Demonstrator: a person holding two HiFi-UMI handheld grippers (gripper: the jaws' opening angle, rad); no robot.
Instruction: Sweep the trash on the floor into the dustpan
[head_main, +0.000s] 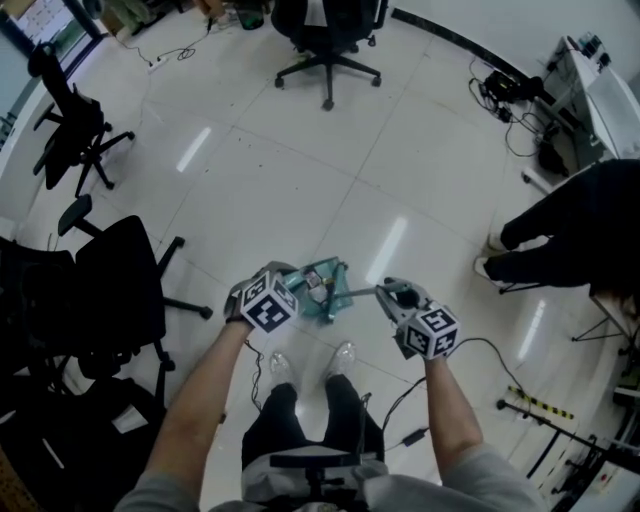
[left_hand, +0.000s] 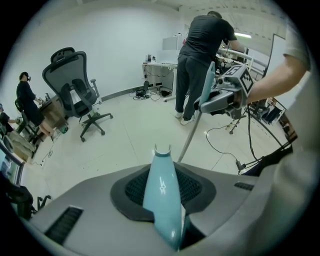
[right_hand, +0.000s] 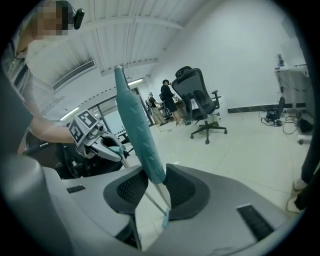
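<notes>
In the head view the teal dustpan (head_main: 325, 292) sits on the white floor just ahead of the person's shoes, with something pale inside that I cannot make out. My left gripper (head_main: 292, 286) is shut on the dustpan's light blue handle (left_hand: 162, 192), which runs up between its pads. My right gripper (head_main: 392, 293) is shut on the broom's teal grip (right_hand: 139, 131). The thin metal pole (left_hand: 190, 140) slants down from it toward the dustpan. The broom head is hidden. No loose trash is visible on the floor.
A black office chair (head_main: 110, 290) stands close on the left, and another (head_main: 325, 40) is farther ahead. A person in black (head_main: 575, 225) stands at the right. A cable (head_main: 490, 348) trails on the floor by my right side. The person's shoes (head_main: 345, 356) are just below the dustpan.
</notes>
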